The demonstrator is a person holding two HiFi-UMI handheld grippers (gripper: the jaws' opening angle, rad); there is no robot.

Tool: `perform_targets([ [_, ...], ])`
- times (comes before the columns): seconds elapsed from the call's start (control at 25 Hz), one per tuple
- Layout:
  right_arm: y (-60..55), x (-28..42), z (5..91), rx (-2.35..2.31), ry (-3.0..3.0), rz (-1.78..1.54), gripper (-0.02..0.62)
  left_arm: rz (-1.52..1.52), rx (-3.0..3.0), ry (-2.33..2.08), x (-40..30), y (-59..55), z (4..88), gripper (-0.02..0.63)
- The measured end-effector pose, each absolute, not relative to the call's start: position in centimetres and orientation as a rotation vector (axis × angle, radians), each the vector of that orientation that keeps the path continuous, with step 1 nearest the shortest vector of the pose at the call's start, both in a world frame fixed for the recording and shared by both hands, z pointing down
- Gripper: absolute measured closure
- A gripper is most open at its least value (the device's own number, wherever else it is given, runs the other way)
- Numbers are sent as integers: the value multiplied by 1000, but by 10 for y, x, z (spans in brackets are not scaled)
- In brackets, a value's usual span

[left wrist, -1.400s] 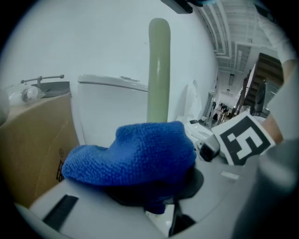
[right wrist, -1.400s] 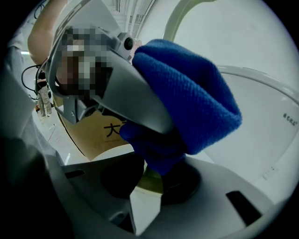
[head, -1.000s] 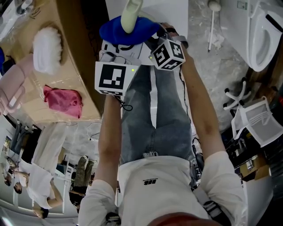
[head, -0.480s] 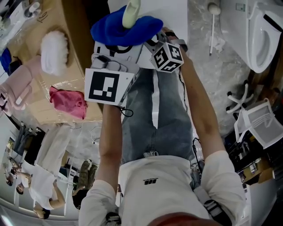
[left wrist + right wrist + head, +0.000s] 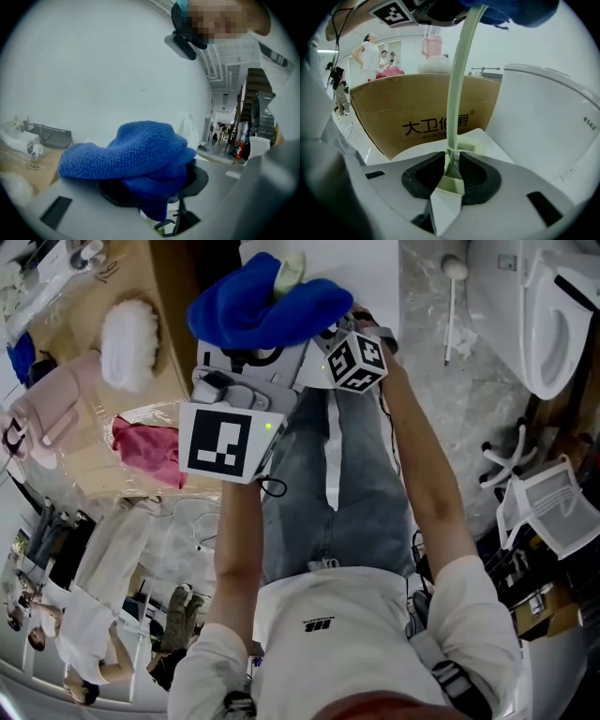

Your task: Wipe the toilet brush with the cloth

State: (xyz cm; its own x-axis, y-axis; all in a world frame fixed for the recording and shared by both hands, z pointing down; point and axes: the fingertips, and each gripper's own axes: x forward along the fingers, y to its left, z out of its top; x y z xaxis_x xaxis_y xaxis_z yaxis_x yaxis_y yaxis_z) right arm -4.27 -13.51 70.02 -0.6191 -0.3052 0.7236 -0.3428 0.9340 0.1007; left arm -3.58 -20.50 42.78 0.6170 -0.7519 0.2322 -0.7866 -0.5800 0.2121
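Right gripper (image 5: 451, 171): clamped on one end of the pale green toilet brush (image 5: 459, 93), whose shaft is pointed away from the jaws. Left gripper (image 5: 154, 187): closed on the blue cloth (image 5: 136, 150), which is draped over the shaft's far part. Both are held in the air, beside the cardboard box (image 5: 417, 117). Judgement: wiping is under way. The cloth should be wrapped round the shaft and drawn along it, with the right grip held firm.

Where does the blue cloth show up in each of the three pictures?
Head view: cloth top centre.
Left gripper view: cloth lower centre, in the left gripper's jaws.
Right gripper view: cloth top edge, around the brush handle.
Shared landmark: cardboard box.
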Motion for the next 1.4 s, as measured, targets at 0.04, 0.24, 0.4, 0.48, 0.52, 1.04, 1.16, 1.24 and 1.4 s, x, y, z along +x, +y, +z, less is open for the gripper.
perform_targets([
  [0.04, -135, -43, 700, 459, -2272, 62, 502, 161, 2553, -1254, -37, -204, 421, 417],
  [0.24, -131, -41, 697, 439, -2229, 33, 499, 159, 2572, -1272, -42, -198, 395, 417],
  [0.4, -132, -41, 677, 460, -2242, 46, 497, 173, 2576, -1284, -50, -190, 383, 417],
  [0.48, -133, -39, 663, 483, -2249, 57, 494, 182, 2566, -1294, -56, -186, 378, 417],
  [0.52, -132, -37, 656, 494, -2252, 60, 494, 190, 2558, -1302, -58, -184, 376, 417],
  [1.04, -131, -10, 470, 826, -2375, 8, 495, 224, 2543, -1337, -72, -150, 313, 418],
  [1.16, -130, -6, 424, 887, -2412, -20, 495, 225, 2566, -1336, -74, -143, 294, 417],
  [1.24, -129, -3, 396, 917, -2436, -38, 497, 230, 2583, -1333, -75, -138, 283, 418],
  [1.4, -129, -1, 339, 988, -2532, -24, 500, 239, 2603, -1334, -77, -130, 265, 419],
])
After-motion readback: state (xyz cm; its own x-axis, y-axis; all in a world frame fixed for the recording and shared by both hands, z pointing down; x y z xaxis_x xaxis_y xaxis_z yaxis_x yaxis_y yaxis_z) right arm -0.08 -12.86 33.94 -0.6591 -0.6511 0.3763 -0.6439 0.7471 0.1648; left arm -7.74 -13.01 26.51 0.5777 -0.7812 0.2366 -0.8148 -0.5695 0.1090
